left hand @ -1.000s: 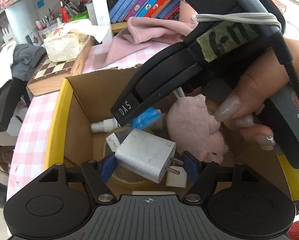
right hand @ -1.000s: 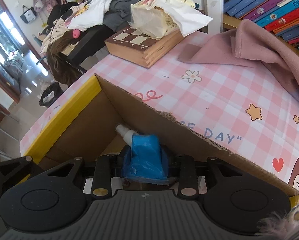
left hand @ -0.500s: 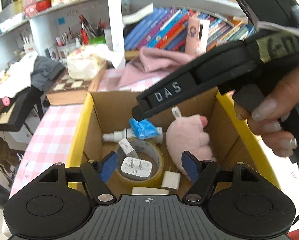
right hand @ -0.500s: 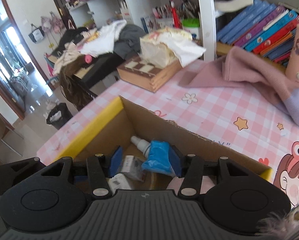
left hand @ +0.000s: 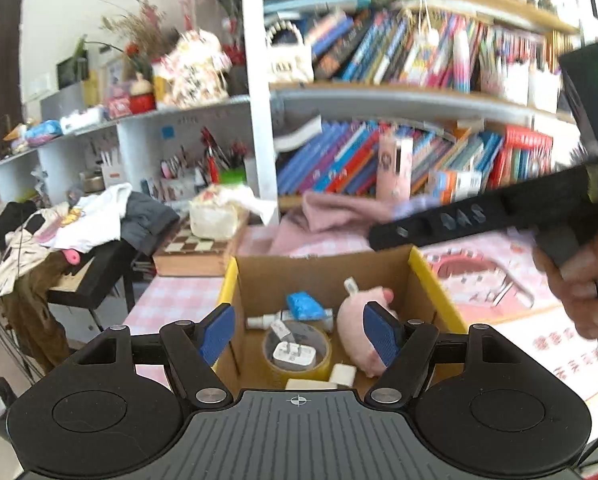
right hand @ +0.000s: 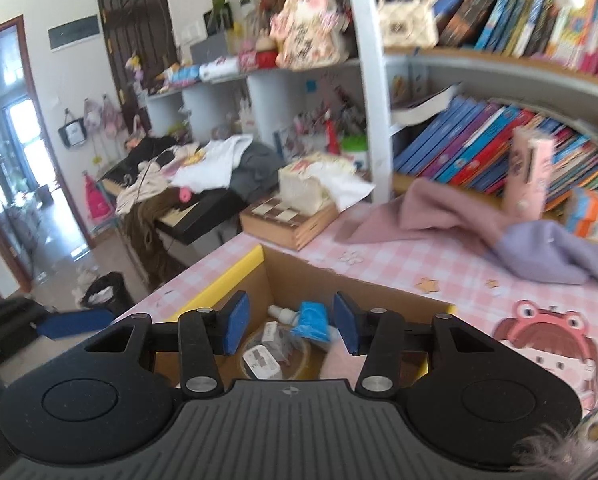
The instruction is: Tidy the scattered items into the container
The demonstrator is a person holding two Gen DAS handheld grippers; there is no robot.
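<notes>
Inside cardboard box (left hand: 323, 270): fuzzy, seemingly plush pink toy (left hand: 357, 326).

A white bookshelf (right hand: 373, 92) stands along the desk's far edge, its compartments packed with bright books (left hand: 379, 160), pens and ornaments. The desk (right hand: 439, 268) wears a pink checked cloth. Off its left end a low dark table (left hand: 95, 268) carries heaped clothes (left hand: 95, 216). Beyond, a dark wooden door (right hand: 135, 40) is set in a pale wall, and daylight comes through a glazed doorway (right hand: 15, 168) onto a glossy floor (right hand: 55, 256).
</notes>
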